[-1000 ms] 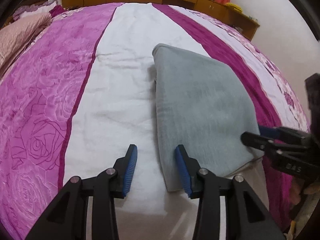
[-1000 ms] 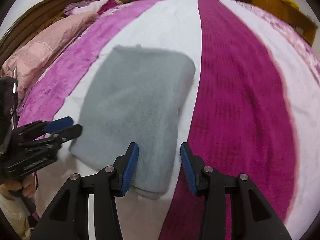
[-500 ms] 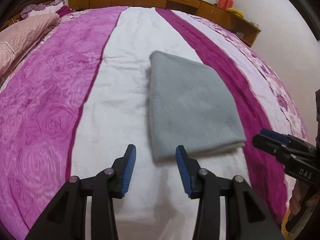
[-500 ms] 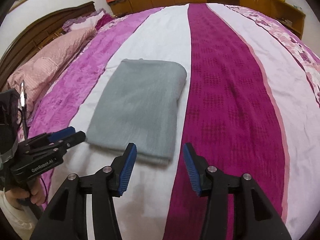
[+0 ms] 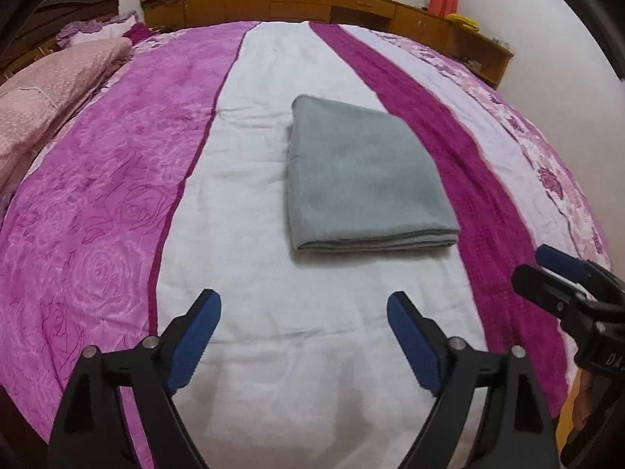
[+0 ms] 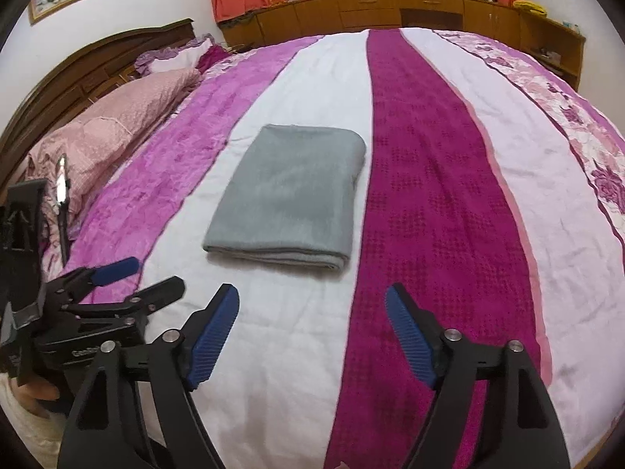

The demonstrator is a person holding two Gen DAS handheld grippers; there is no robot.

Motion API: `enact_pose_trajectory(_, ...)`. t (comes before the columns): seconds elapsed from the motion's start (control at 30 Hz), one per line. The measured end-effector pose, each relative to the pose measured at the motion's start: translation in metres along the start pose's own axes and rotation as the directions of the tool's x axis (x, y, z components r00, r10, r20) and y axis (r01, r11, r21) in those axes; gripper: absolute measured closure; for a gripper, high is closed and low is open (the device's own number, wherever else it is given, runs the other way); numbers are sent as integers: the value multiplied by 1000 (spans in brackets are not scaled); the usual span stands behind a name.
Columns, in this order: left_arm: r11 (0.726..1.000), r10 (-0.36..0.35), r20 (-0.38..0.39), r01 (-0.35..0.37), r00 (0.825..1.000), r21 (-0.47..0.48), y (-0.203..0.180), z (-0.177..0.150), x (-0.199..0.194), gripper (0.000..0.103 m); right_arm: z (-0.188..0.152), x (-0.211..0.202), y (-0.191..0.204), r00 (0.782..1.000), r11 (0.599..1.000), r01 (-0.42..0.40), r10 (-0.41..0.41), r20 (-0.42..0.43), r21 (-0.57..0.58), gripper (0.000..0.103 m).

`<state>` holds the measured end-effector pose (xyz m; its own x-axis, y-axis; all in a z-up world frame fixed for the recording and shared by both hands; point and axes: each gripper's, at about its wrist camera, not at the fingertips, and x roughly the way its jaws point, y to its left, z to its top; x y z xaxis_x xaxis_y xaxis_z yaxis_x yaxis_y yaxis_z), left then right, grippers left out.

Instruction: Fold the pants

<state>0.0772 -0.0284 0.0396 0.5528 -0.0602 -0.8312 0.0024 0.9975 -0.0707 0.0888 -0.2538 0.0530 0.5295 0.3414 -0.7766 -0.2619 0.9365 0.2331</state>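
Left gripper (image 5: 304, 314), black arms with blue ribbed pads, is spread wide with nothing between the jaws, which have just been opening, and only white bedcover shows in the gap. Right gripper (image 6: 311, 308), same build, is spread too, also just opened, also empty, one pad over the white stripe and the other over the dark magenta one.

Out ahead of both lies the folded grey fleece pants (image 5: 363, 179), a flat rectangular packet sitting on the white centre stripe of the pink and magenta striped bedspread (image 5: 97, 203), its right edge touching the dark magenta band. It lies apart from both grippers, nearer the foot-side edge of the bed where the person stands than the far edge by the wooden cabinets (image 5: 312, 4).

Long axis runs away from the grippers, toward the far edge; the layered open edges face the grippers, the rounded fold sits at the far end. From the left gripper the packet lies ahead and slightly right; from the right gripper, ahead and slightly left. Neither looks clearly nearer.

By the look of it the folding is done, and any further fold would mean both grippers reaching forward to those near corners.
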Motion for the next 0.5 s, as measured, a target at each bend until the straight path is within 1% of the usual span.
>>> enact_pose_trajectory(0.03,1000,9,-7,-9,1000,-1,0,-2,3,8,-3,3,-1,1000,1000,14,-14,1,1,26)
enact_pose_trajectory(0.1,1000,23,-31,-23,999,-5,2,-3,12,6,-9,11,-5,999,999,53,-53,-2,-3,23)
enact_pose_trajectory(0.23,998,53,-50,-55,997,-35,9,-5,30,6,-18,30,-19,992,992,127,-127,0,6,23)
enact_pose_trajectory(0.3,997,53,-64,-56,997,-48,13,-5,41,6,-22,37,-27,987,987,161,-161,7,21,23)
enact_pose_trajectory(0.37,996,58,-83,-63,995,-60,16,-6,53,6,-24,46,-34,987,987,161,-161,16,28,23)
enact_pose_trajectory(0.43,996,65,-95,-71,993,-61,17,-8,65,6,-26,59,-41,990,990,138,-139,12,31,23)
enact_pose_trajectory(0.5,995,85,-87,-88,993,-34,14,-10,71,3,-30,69,-44,991,991,132,-132,15,27,22)
